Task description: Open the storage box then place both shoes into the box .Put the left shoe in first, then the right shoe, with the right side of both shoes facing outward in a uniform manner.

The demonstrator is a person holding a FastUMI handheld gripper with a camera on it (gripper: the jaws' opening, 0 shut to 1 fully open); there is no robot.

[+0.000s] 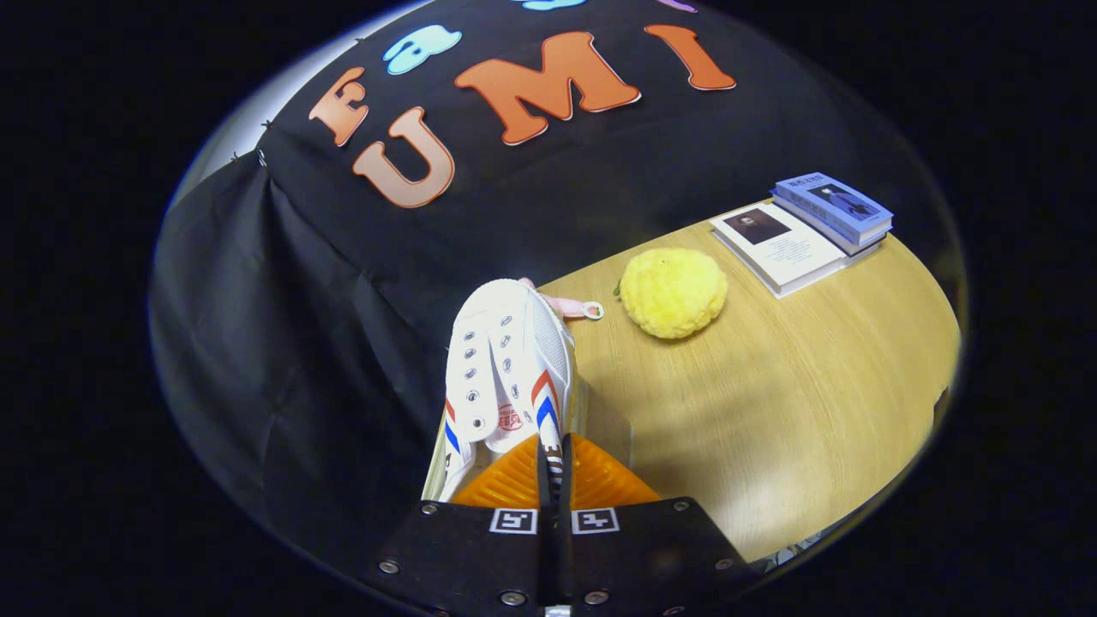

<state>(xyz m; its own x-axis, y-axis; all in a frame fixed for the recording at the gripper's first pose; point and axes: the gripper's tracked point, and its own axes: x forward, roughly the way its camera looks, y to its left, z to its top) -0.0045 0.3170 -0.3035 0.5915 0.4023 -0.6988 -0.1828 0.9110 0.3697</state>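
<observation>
While our claw (555, 467) is pinched nearly closed, we see both fingers pressing on the thin side wall of a white shoe (507, 368), near its heel opening. We hold the shoe so that its toe points away from us, toward the black cloth wall (283, 326), and it seems lifted off the wooden worktop (771, 403) (we cannot be sure that no part of the sole still touches). Red and blue stripes mark the shoe's side just ahead of the fingers, and rows of empty eyelets run up its top; we make out no laces.

Beyond the toe, a small pink thing with a ring at its end (576, 306) peeks out from behind the shoe; we cannot tell what it is. Just to the right of that lies a fuzzy yellow ball-shaped object (674, 291) on the worktop. Farther off, near the worktop's far edge, sits a white book (784, 248), lying flat, with a stack of blue books (833, 210) right beside it.
</observation>
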